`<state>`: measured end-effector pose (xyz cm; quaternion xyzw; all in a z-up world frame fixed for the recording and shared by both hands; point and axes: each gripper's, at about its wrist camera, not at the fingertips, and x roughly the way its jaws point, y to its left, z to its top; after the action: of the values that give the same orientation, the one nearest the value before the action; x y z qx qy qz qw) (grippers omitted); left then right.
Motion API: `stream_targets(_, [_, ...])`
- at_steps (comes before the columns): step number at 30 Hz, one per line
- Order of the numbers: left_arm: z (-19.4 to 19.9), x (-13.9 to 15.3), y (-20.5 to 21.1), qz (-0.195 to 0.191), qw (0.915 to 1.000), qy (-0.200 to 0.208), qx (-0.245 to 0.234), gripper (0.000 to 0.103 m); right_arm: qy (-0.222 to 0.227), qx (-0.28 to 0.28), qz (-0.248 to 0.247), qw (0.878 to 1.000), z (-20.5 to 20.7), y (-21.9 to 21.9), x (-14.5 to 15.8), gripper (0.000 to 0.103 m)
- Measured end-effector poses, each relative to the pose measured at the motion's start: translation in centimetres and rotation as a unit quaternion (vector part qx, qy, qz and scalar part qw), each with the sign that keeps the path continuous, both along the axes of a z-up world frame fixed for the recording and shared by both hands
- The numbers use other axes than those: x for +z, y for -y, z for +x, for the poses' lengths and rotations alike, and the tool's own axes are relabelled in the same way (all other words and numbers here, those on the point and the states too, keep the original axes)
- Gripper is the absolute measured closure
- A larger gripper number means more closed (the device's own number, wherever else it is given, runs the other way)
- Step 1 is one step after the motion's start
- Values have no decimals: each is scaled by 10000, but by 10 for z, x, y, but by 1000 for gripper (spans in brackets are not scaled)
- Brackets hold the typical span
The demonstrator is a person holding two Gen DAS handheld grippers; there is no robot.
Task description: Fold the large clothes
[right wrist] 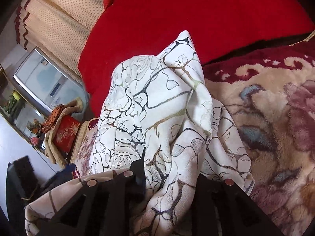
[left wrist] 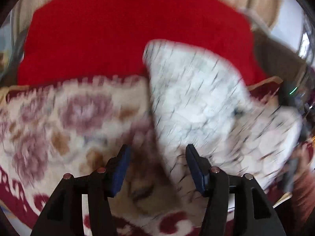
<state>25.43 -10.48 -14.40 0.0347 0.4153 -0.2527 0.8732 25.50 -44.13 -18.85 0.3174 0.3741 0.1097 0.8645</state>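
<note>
Hanging bunched from the right gripper (right wrist: 167,177), jaws clamped on it, the cloth (left wrist: 196,102) trails just right of the gaping, empty left gripper (left wrist: 157,157) over the blanket (left wrist: 59,118).

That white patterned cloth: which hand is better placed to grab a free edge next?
Probably the left. The left gripper is open, with the white cloth just ahead of its fingers. The right gripper is buried in cloth and seems already shut on it.
</note>
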Motion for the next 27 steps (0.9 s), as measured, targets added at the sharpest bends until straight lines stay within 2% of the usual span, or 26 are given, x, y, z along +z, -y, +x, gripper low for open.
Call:
stream_targets(1, [-4,-8,4,158,9998,88,34,46,-15,-21,-2,10000,0,-2,1,77])
stream_targets(3, [-12,-4,9,228,9990,355,-146,61,-106,-58,26,9999,-1,-7,6,74])
stream_targets(5, [-14,-6,12,171,9990,335,-226,71,-184,-193,-109,9996,-9,-4,18,73])
stream_targets(8, [-13,-6,17,196,9990,338,-223,77,-107,-496,-494,9975,-29,-13,47,71])
stream_targets(13, [-12,-5,21,172,9993,263,-184,84,853,-510,-1462,9842,-75,-57,114,71])
stream_targets(16, [-16,-4,19,138,9994,265,-169,84,1500,-475,-1803,9709,-96,-79,146,71])
stream_targets(18, [-14,-4,18,81,9996,214,-152,84,1790,-305,-1802,9667,-102,-90,163,71])
stream_targets(20, [-11,-5,16,8,9998,149,-132,84,1710,11,-1719,9701,-96,-104,167,71])
stream_targets(22, [-11,-4,14,-20,9999,127,-108,84,1389,344,-1573,9771,-85,-117,154,72])
stream_targets(23, [-10,-4,12,-37,9999,108,-94,84,1022,440,-1535,9819,-76,-118,137,76])
stream_targets(24, [-9,-2,9,-102,9999,71,-86,79,575,391,-1668,9835,-68,-117,118,76])
stream_targets(25, [-8,0,6,-215,9997,25,-109,76,190,234,-1875,9818,-64,-111,100,86])
stream_targets(26, [-6,2,2,-341,9993,-35,-127,64,-241,37,-2024,9790,-62,-98,71,94])
stream_targets(27, [-4,8,-5,-515,9986,-66,-105,55,-306,-71,-1856,9821,-67,-84,52,96])
